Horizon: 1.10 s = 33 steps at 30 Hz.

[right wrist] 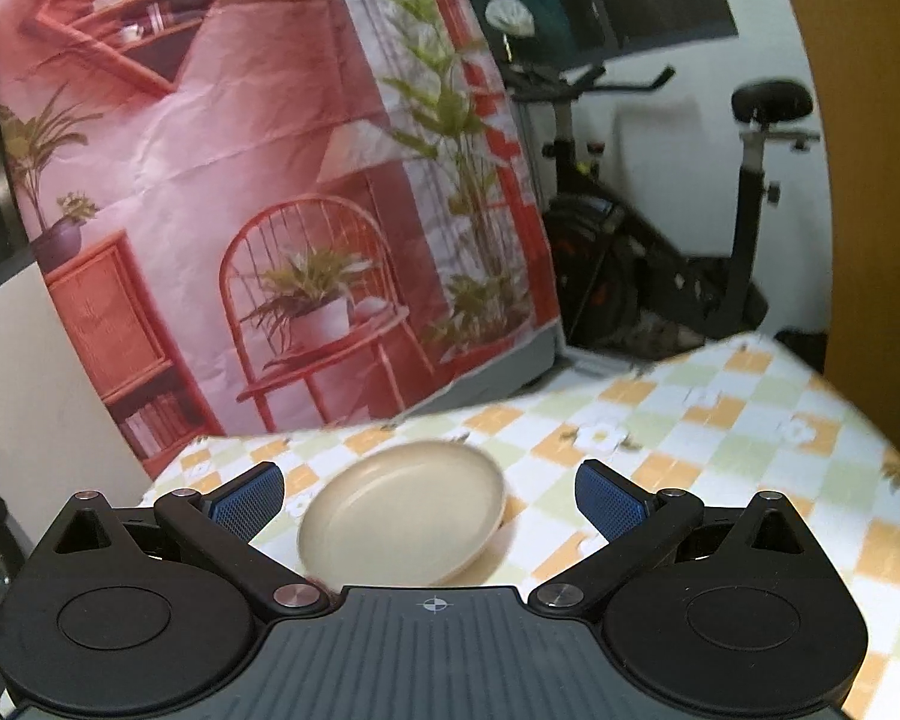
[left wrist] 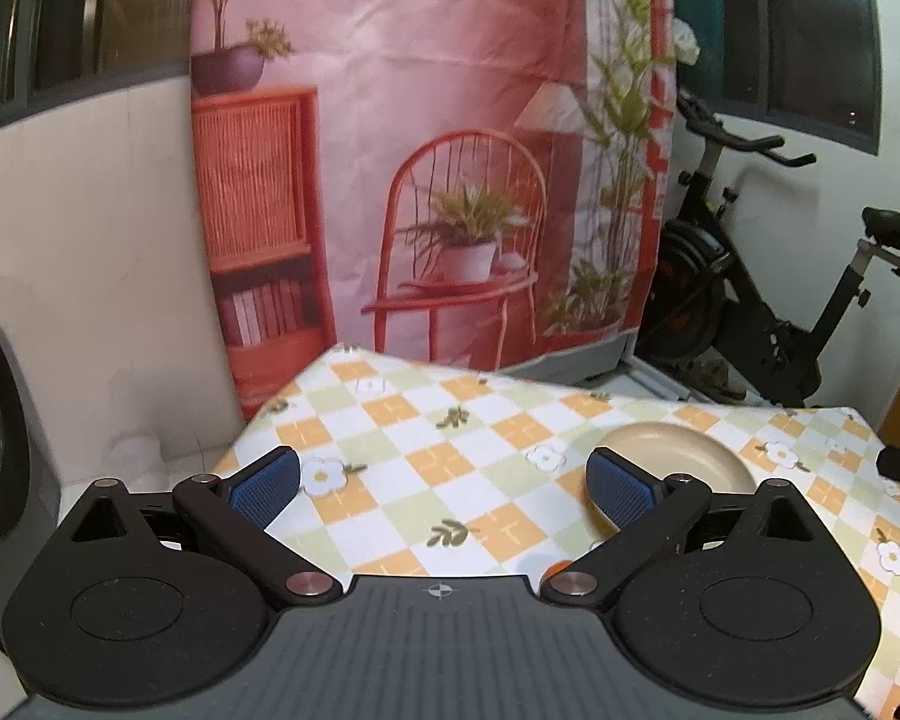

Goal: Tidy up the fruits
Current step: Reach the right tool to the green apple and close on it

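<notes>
- The left gripper [left wrist: 444,483] hangs above the bench [left wrist: 450,456], its jaws spread wide with nothing between them
- The right gripper [right wrist: 429,495] is likewise spread wide and holds nothing
- A checked cloth [left wrist: 426,420] in orange, pale green and white squares, printed with small white flowers and green sprigs, covers the bench
- A beige plate [right wrist: 402,507] lies on the cloth; in the right wrist view it sits between the 2 blue pads, nearer the left one, and it looks blurred
- In the left wrist view the same plate [left wrist: 684,456] lies behind the right-hand pad, which hides part of its rim
- Of the fruit, only a small orange sliver [left wrist: 555,567] shows, low down just inside the right-hand jaw arm in the left wrist view; what it is cannot be told
- Beyond the bench, ahead of both jaws, hangs a creased printed backdrop [left wrist: 420,150] showing a red chair, potted plants and a red cabinet
- To the right of the backdrop stands a black exercise bike [left wrist: 768,300] against a white wall, with dark windows above
- To the left of the left jaws a white panel [left wrist: 90,270] runs along the wall
- A wooden panel [right wrist: 870,180] stands at the far right of the right wrist view
</notes>
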Each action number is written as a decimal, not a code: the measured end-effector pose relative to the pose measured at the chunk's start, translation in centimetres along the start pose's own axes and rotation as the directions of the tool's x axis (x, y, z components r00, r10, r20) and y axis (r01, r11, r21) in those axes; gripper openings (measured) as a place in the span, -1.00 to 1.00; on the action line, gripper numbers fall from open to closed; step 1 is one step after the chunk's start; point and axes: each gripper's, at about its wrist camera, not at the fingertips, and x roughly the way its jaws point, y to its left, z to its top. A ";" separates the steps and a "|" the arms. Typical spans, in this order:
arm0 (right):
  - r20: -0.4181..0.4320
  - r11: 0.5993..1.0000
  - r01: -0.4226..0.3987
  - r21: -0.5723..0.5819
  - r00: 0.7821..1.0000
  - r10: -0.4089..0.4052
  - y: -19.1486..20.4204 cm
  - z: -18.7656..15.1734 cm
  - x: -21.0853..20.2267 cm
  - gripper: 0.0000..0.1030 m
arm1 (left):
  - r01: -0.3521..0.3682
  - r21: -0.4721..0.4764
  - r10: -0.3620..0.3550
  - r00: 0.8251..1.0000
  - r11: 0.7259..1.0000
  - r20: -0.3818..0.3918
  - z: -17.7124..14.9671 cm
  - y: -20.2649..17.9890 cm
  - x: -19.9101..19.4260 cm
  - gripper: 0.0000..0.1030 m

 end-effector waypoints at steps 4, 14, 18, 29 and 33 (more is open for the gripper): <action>-0.040 1.000 -0.011 0.002 0.999 0.011 -0.1 -1.6 1.9 1.00 | 0.016 0.008 -0.016 1.000 1.000 -0.016 -1.3 -0.2 1.7 0.89; -0.110 0.997 -0.036 -0.075 0.994 0.027 0.8 -4.2 2.6 1.00 | 0.056 -0.017 -0.056 0.998 0.998 -0.019 -4.4 -1.2 3.1 0.83; -0.101 0.987 -0.004 -0.159 0.995 -0.012 1.5 -5.2 2.1 1.00 | 0.099 -0.007 -0.099 0.994 0.995 -0.047 -5.3 -1.6 3.5 0.82; -0.138 0.965 -0.054 -0.258 0.990 0.019 1.3 -8.3 1.0 0.99 | 0.093 0.050 -0.089 0.994 0.994 -0.066 -8.0 -3.4 3.2 0.82; -0.169 0.951 -0.083 -0.298 0.985 0.033 1.2 -9.3 0.6 0.96 | 0.111 0.052 -0.106 0.991 0.993 -0.078 -8.1 -3.5 3.3 0.83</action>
